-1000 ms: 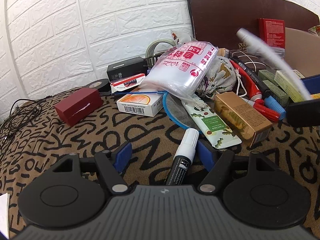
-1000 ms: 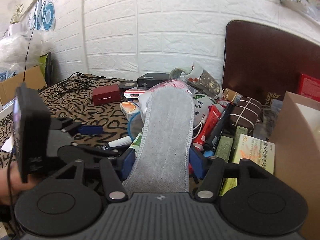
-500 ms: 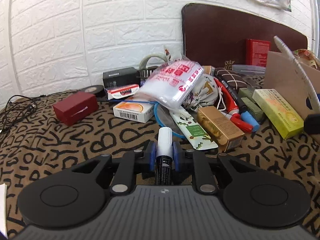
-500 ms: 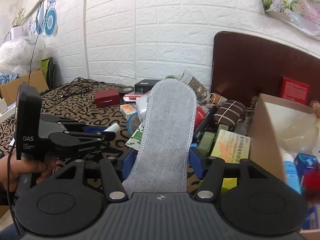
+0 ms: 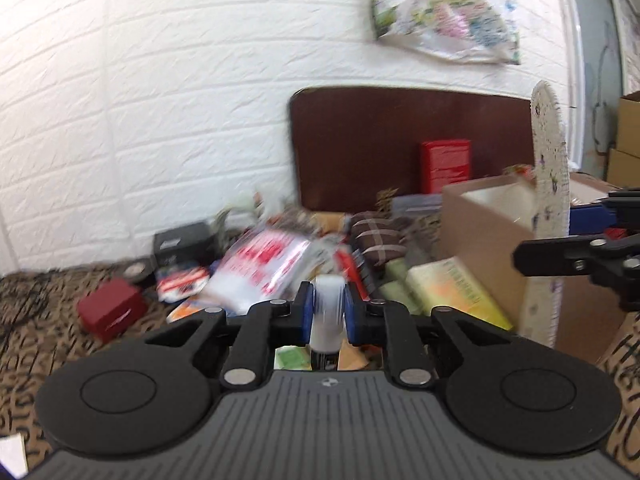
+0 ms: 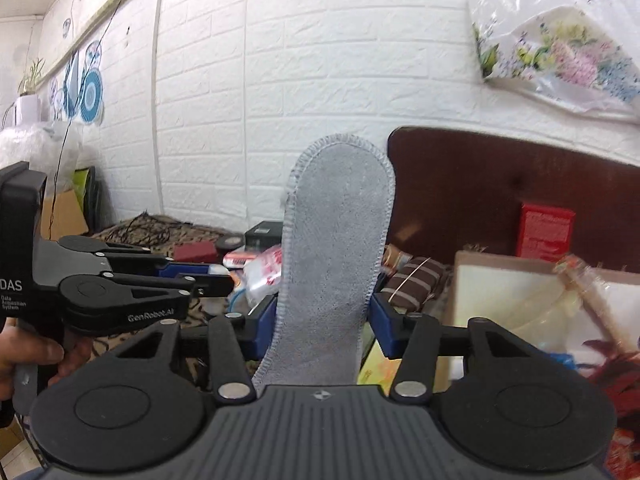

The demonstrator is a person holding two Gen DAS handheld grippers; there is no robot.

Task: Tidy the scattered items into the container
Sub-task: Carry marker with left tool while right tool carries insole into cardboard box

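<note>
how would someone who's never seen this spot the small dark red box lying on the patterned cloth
Start at the white brick wall and drop to the patterned cloth under the clutter. The small dark red box lies at the pile's left edge, apart from the rest. Unlike the taller red box standing against the brown board, it lies flat on the cloth.

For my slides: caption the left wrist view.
Left claw shut on a marker, facing the box; right claw holds an insole.

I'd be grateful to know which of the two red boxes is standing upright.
The red box leaning against the dark brown board stands upright; the dark red box lies flat on the patterned cloth at the left.
</note>
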